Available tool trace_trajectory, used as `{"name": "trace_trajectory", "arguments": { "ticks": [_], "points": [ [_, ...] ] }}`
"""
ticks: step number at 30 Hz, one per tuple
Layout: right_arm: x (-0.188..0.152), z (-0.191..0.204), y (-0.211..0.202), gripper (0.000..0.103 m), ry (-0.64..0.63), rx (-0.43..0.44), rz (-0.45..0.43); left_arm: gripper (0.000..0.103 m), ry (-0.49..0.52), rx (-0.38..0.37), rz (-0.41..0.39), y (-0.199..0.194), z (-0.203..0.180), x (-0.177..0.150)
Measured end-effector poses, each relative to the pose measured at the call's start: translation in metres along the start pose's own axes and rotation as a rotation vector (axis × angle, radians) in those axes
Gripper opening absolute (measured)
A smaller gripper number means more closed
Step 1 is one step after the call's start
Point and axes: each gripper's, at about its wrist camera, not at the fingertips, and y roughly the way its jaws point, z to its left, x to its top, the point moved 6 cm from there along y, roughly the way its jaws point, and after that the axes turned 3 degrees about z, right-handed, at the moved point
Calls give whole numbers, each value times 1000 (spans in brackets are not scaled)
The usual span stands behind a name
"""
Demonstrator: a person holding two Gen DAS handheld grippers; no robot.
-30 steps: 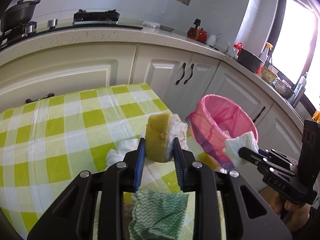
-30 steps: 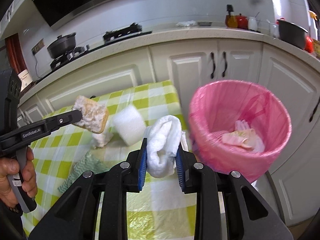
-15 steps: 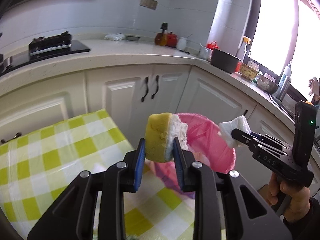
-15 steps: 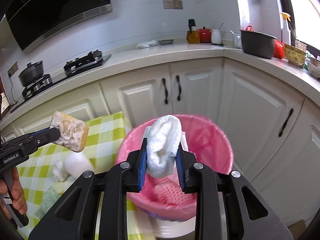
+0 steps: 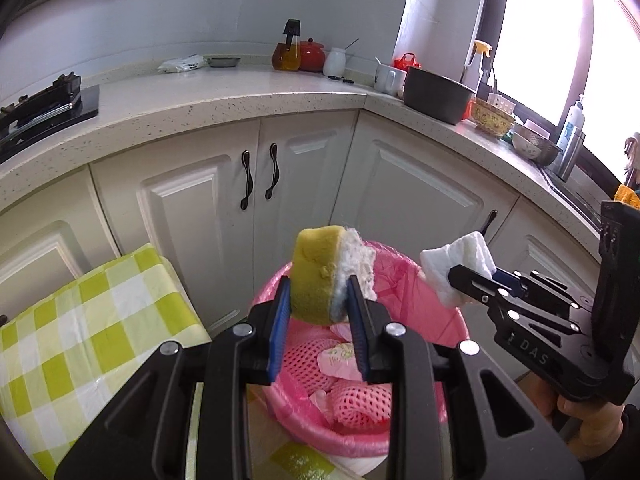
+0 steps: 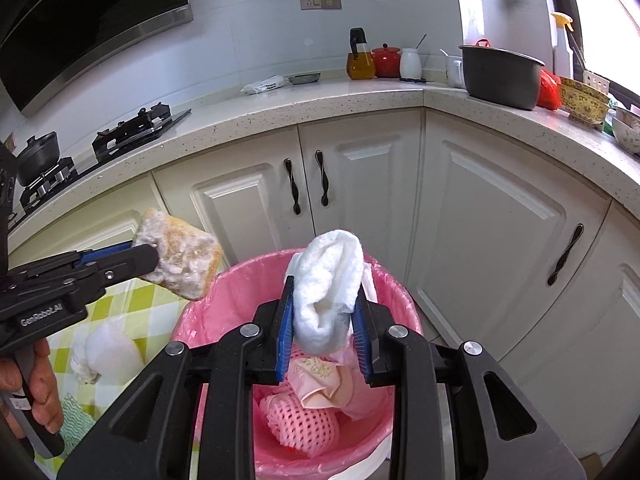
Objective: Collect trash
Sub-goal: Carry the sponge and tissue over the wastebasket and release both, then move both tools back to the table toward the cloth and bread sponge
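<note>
Sponge (image 5: 320, 276): your left gripper (image 5: 319, 312) has its blue pads clamped on the yellow sponge with its crusted white face, held above the near rim of the bin.
Cloth wad (image 6: 326, 286): your right gripper (image 6: 324, 320) is pinched tight on a rolled white cloth, also held over the bin mouth.
Bin (image 6: 200, 316): pink liner over a white pail, on the floor beside the table; it already holds pink foam netting (image 6: 298, 420) and crumpled pink wrappers (image 6: 320, 380).
Step in hand: both pieces look ready to be let go into the bin.
Risk, sponge: in the right wrist view it sits near the bin's left rim, toward the table. Release there and it may clip the rim and bounce onto the floor, so bring it further over the opening first.
Risk, cloth: soft terry can snag on the ribbed pads and hang after you open; a shake might fling it past the far rim.
Risk, crowding: the two grippers are near each other over one opening, so dropping together may knock one piece aside.
Table (image 5: 100, 320): green check cloth, with another white wad (image 6: 108, 350) and a green patterned rag (image 6: 76, 416) left to collect.
</note>
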Motion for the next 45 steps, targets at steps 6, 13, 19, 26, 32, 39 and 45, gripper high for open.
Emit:
{"name": "trace_trajectory", "arguments": {
  "ticks": [6, 13, 19, 26, 32, 39, 45],
  "points": [
    [5, -8, 14, 41, -5, -27, 18, 49, 4, 9, 15, 15, 2, 8],
    [5, -10, 13, 53, -3, -43, 8, 49, -14, 17, -10, -2, 15, 3],
    [-2, -5, 4, 57, 20, -26, 11, 50, -49, 31, -46, -36, 33, -9],
    [-18, 14, -24, 65, 12, -7, -18, 56, -76, 74, -92, -87, 59, -33],
    [-38, 34, -49, 69, 2, 10, -36, 61, -107, 131, -133, -138, 87, -64],
    [-66, 68, -71, 75, -20, 59, -26, 62, -168, 205, -169, -197, 122, -110],
    [-95, 109, -80, 76, -61, 112, 10, 62, -219, 255, -168, -231, 152, -152]
  ]
}}
